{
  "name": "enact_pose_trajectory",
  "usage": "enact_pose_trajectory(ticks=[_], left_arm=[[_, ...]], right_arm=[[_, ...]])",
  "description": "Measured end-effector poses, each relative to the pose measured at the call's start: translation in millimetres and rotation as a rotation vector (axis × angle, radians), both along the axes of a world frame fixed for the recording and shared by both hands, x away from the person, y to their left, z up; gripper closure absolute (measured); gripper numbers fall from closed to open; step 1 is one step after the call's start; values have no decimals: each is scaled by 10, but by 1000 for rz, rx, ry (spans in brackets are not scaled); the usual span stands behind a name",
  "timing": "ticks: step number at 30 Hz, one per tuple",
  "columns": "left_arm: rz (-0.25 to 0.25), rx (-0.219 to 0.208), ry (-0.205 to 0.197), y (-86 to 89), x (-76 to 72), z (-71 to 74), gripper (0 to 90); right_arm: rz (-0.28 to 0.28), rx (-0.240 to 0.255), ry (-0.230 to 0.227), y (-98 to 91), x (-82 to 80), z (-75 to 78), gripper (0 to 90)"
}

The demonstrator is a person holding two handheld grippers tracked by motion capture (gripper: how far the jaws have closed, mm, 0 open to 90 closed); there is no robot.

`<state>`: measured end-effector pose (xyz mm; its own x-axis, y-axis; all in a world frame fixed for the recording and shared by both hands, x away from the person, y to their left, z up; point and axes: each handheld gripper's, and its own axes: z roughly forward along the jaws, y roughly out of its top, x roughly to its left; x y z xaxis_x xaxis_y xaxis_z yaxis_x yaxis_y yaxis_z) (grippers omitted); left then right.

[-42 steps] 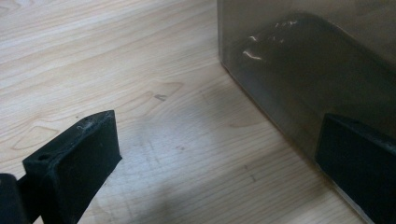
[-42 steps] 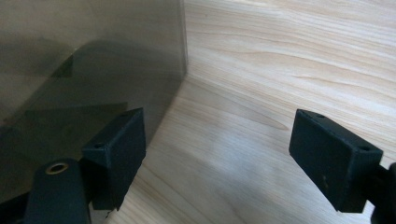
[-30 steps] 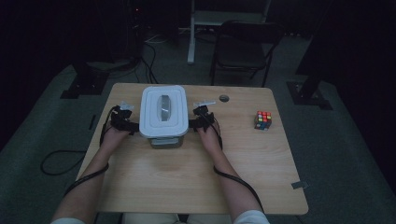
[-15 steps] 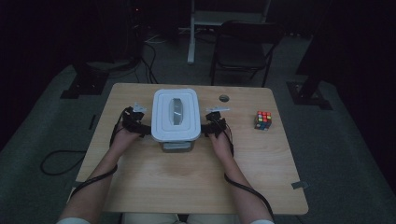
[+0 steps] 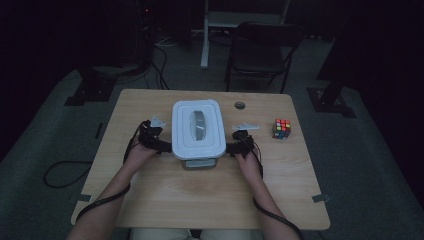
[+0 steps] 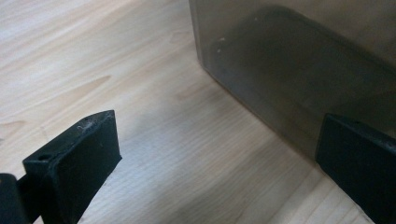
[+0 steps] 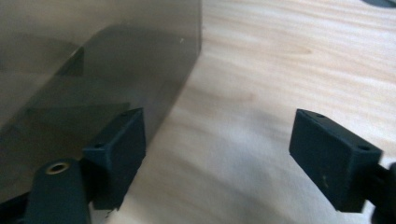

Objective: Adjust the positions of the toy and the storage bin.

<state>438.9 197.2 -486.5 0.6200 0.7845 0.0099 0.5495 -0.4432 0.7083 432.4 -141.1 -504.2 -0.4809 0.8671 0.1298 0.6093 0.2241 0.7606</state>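
A white lidded container (image 5: 197,131) with a clear window in its lid stands mid-table. My left gripper (image 5: 161,146) is at its left side and my right gripper (image 5: 233,148) at its right side, both low on the wood. In the left gripper view the open jaws (image 6: 217,135) straddle bare table, one jaw close to the container's smoky wall (image 6: 299,70). In the right gripper view the gripper (image 7: 219,123) has just been opening; one jaw lies beside the wall (image 7: 93,56), and only table is between the jaws.
A colour cube (image 5: 282,128) sits to the right of the container. A round cable hole (image 5: 240,105) lies near the table's (image 5: 200,200) far edge. A dark chair (image 5: 262,50) stands beyond the table.
The container has slid to the right across the table, with both hands and grippers moving along beside it.
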Motion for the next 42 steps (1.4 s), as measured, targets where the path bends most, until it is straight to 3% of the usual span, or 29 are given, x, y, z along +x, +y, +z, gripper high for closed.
enact_pose_trajectory(ticks=[3, 6, 11, 14, 16, 17, 21, 23, 24, 26, 27, 29, 31, 34, 38, 42], left_arm=[[2, -3, 20, 35, 10, -94, 7], [16, -1, 30, 80, 53, -176, 7], [62, -10, 36, 117, 157, -231, 7], [79, -25, 28, 126, 223, -220, 7], [104, -26, 51, 131, 274, -200, 7], [119, -31, 45, 138, 292, -185, 7], [123, -50, 31, 125, 359, -110, 7], [112, -51, 37, 89, 381, -82, 7], [103, -71, 49, 68, 387, -66, 7], [108, -95, 68, 38, 384, -45, 7], [117, -92, 58, 16, 367, -36, 8], [116, -78, 46, -11, 339, -25, 8], [113, -81, 65, -27, 320, -21, 8], [95, -56, 71, -77, 257, 4, 8], [83, -19, 47, -130, 152, 35, 27], [67, -17, 61, -157, 62, 42, 27]], right_arm=[[16, 0, 8, -64, -57, -88, 141], [-12, -15, 8, -132, -63, -165, 141], [-61, -11, 7, -221, 99, -180, 141], [-99, 0, 16, -244, 264, -161, 141], [-112, 23, 16, -240, 331, -152, 141], [-121, 27, 7, -228, 357, -150, 141], [-116, 77, 12, -163, 447, -123, 141], [-97, 85, 22, -119, 488, -79, 141], [-79, 90, 29, -100, 502, -54, 141], [-49, 101, 23, -61, 499, -11, 141], [-34, 107, 19, -45, 484, 1, 161], [-50, 104, 4, -26, 434, 9, 183], [-54, 113, 9, -39, 399, 6, 191], [-54, 102, 4, -60, 343, 14, 193], [-46, 88, -17, -76, 226, 17, 204], [-25, 74, -18, -109, 140, 29, 204]])
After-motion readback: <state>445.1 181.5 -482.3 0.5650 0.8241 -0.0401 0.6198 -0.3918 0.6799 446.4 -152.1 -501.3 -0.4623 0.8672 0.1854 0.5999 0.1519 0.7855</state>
